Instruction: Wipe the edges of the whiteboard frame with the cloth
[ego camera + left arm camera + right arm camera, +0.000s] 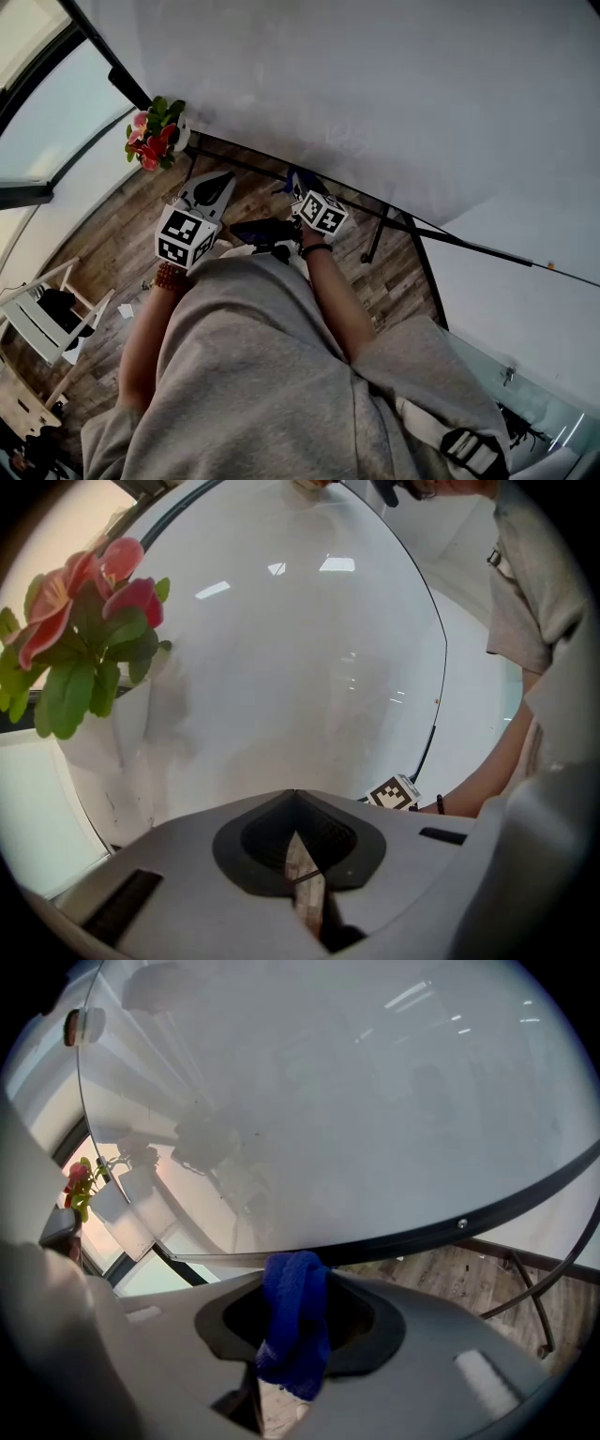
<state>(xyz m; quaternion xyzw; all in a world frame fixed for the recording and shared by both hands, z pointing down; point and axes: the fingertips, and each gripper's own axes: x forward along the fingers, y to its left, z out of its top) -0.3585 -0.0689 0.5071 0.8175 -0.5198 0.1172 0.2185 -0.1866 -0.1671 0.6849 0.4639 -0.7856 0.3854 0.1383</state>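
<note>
The whiteboard (356,84) fills the top of the head view, and its black bottom frame edge (375,202) runs diagonally down to the right. My right gripper (300,186) is shut on a blue cloth (296,180) right at that edge. In the right gripper view the blue cloth (295,1321) hangs out of the shut jaws just below the black frame (422,1237). My left gripper (223,180) hovers to the left, near the frame's lower left corner. In the left gripper view its jaws (296,803) are shut on nothing and face the white board (300,649).
A white pot of red and pink flowers (153,132) sits at the board's left corner, also close on the left as flowers (84,621). Black stand legs (380,234) cross the wooden floor (122,253). A white chair (42,319) stands lower left. Glass panels (52,112) lie at the left.
</note>
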